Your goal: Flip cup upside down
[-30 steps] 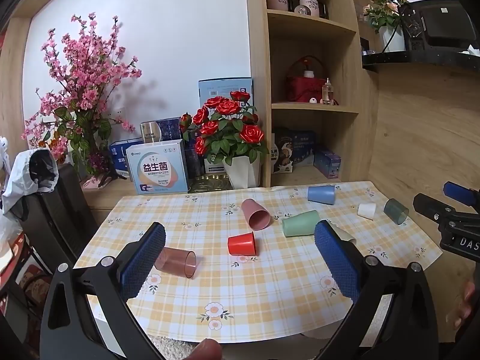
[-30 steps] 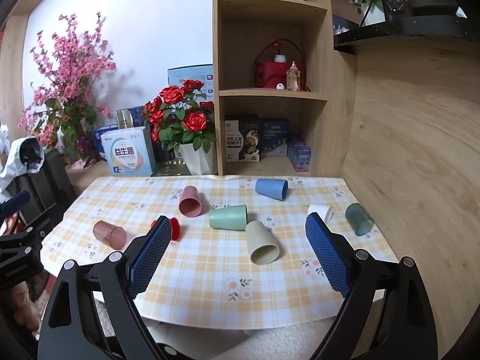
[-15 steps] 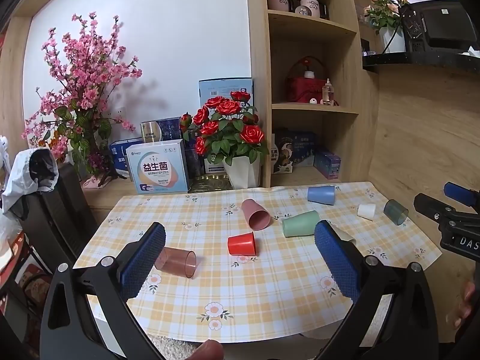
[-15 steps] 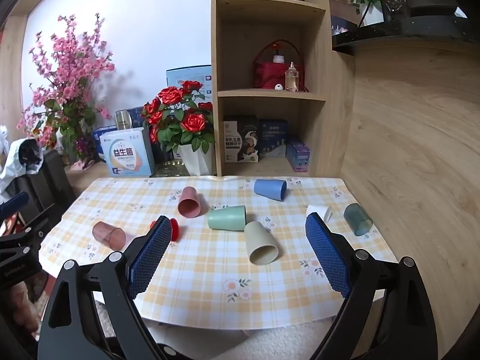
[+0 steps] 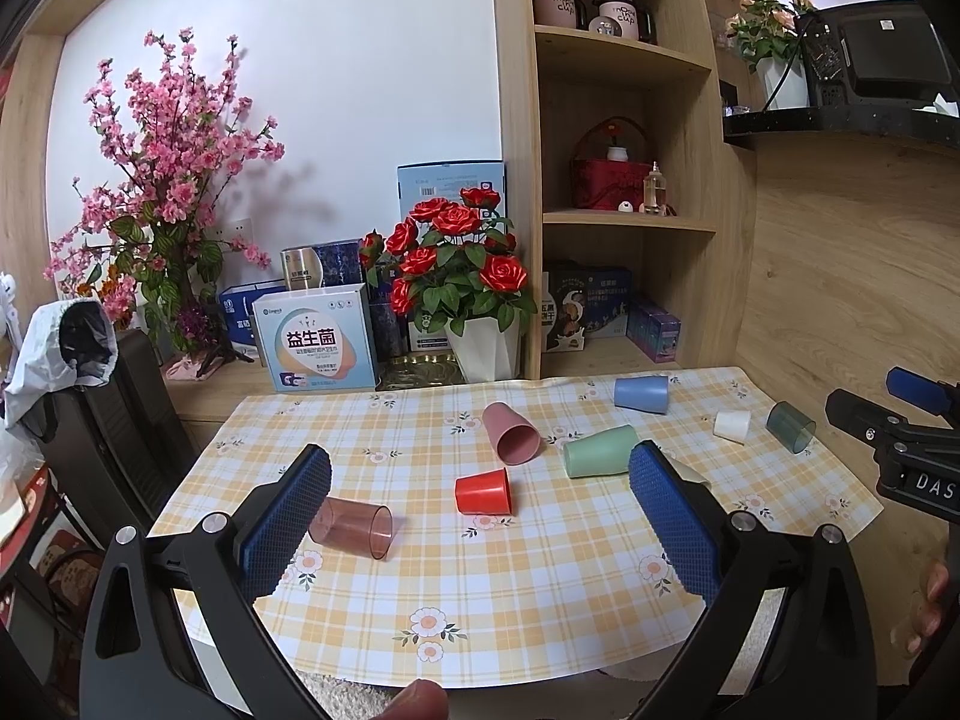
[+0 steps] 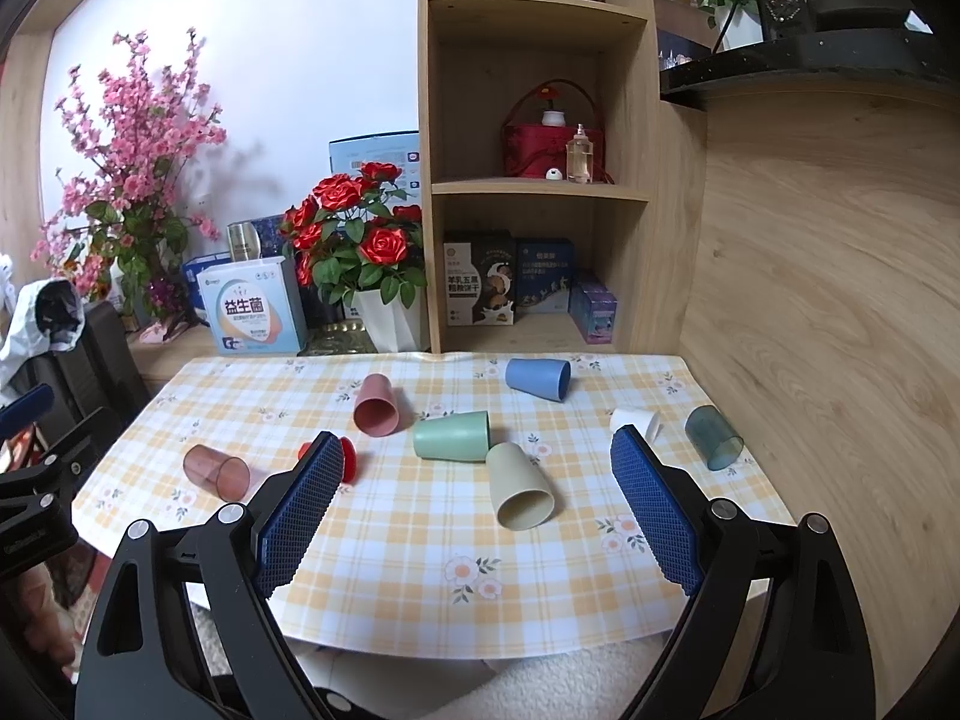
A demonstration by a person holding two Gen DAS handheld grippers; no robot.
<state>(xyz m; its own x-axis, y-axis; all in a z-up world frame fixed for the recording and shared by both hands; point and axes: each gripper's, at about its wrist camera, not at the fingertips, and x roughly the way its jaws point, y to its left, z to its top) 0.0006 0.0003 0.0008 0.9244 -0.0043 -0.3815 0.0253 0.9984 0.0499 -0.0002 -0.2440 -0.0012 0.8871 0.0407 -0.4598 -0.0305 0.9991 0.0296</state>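
Several cups lie on their sides on the checked tablecloth (image 5: 540, 570): a clear brown cup (image 5: 354, 527), a red cup (image 5: 483, 491), a pink cup (image 5: 510, 433), a green cup (image 5: 600, 451), a blue cup (image 5: 642, 394), a white cup (image 5: 732, 425) and a dark teal cup (image 5: 791, 427). A beige cup (image 6: 519, 487) lies nearest my right gripper. My left gripper (image 5: 480, 480) is open and empty above the table's front. My right gripper (image 6: 474, 468) is open and empty, also at the front edge.
A white pot of red roses (image 5: 462, 282), boxes (image 5: 315, 345) and a wooden shelf unit (image 5: 606, 180) stand behind the table. A wooden wall (image 6: 840, 300) bounds the right side. A black chair with a bag (image 5: 78, 372) stands at the left.
The right wrist view has shifted very slightly toward the table. The cups have not moved.
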